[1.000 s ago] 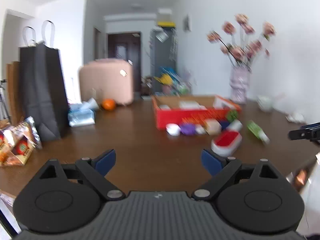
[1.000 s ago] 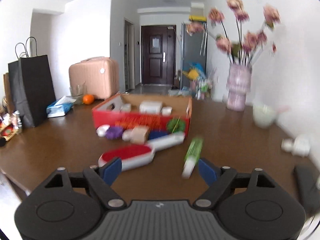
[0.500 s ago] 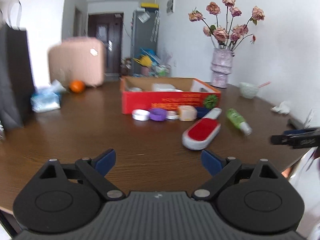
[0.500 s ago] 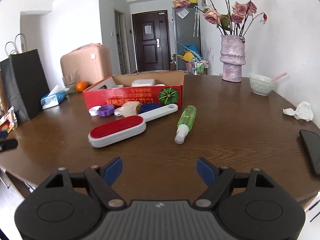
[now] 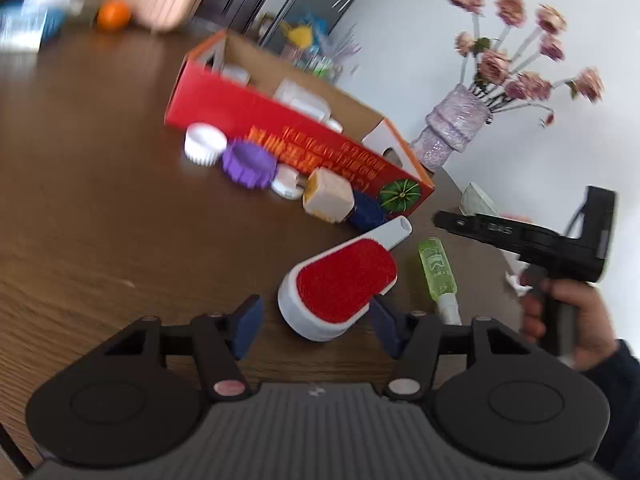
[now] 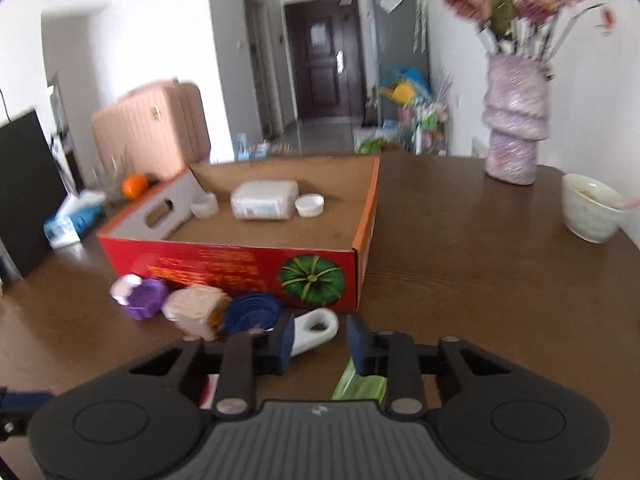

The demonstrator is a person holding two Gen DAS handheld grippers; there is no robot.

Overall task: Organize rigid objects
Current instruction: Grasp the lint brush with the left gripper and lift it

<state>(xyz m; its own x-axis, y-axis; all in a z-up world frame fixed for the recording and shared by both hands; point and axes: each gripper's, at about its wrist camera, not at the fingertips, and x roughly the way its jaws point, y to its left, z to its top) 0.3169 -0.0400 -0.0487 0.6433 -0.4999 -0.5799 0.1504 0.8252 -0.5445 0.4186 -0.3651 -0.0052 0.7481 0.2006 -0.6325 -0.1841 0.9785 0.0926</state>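
A lint brush (image 5: 344, 284) with a red pad and a white handle (image 6: 316, 326) lies on the brown table in front of the red cardboard box (image 6: 224, 258). My left gripper (image 5: 316, 322) is closing around the brush's wide end. Its right pad touches the rim and its left pad stands clear. My right gripper (image 6: 322, 344) is closing just short of the handle's tip, with bare table in its gap. A green spray bottle (image 5: 436, 272) lies beside the brush, partly under the right gripper. White, purple and blue caps and a beige block (image 5: 328, 196) line the box front.
The box holds a white container (image 6: 264, 200) and small white cups. A vase of flowers (image 6: 514, 128) and a white bowl (image 6: 590, 208) stand at the right. An orange (image 6: 134, 186), a tissue pack (image 6: 72, 220) and a black bag (image 6: 24, 192) are at the left.
Both grippers have moved in close to the brush, and both pairs of jaws have narrowed a lot. The left view has rolled, so the table now looks tilted.
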